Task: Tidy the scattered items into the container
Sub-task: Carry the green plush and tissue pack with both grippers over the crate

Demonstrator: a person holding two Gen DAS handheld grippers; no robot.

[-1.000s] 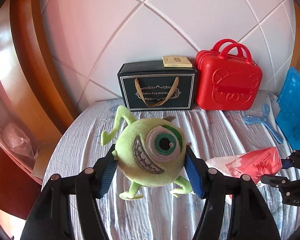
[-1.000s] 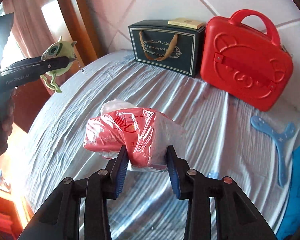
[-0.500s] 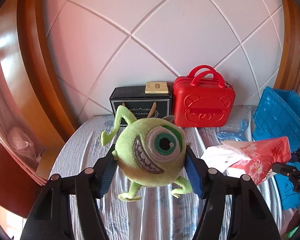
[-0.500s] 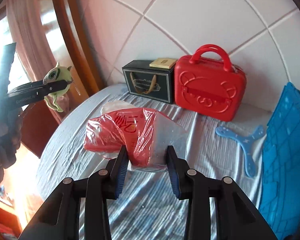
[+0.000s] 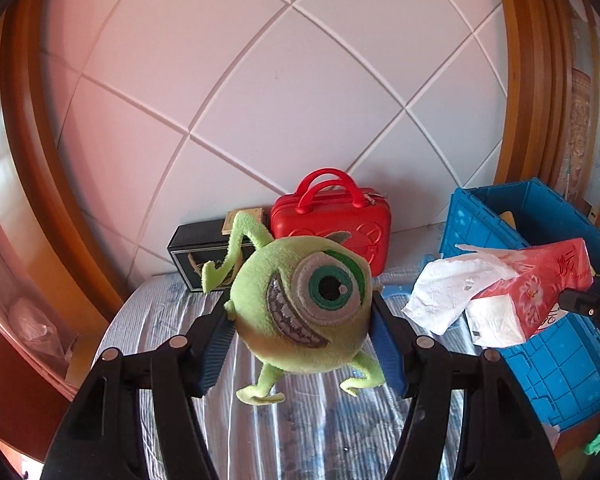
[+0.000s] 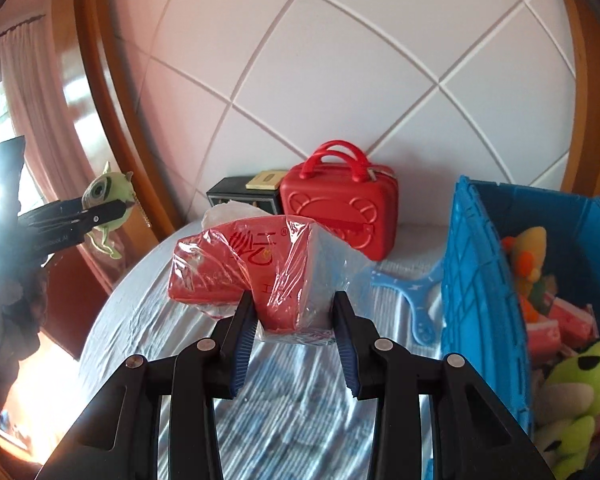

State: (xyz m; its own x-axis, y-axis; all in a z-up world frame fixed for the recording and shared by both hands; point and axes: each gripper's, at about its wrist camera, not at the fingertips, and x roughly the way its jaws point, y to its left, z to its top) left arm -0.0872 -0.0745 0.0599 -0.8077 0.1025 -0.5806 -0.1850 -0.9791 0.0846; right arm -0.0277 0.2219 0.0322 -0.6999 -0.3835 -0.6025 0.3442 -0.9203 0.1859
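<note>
Left wrist view: the left gripper [image 5: 300,330] clamps the green 1-eyed plush [image 5: 300,308] above the bed [image 5: 300,432].

Right wrist view: the right gripper [image 6: 294,322] pinches the red tissue pack [image 6: 244,264] beside the blue crate [image 6: 472,300], which seemingly holds plush toys.

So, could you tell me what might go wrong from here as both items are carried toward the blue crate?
The tissue pack is pinched only at one end in the right gripper, so its slippery wrap could slide out before reaching the blue crate. A loose tissue hangs out and may drop. The round green plush could squirt from the left gripper.
</note>
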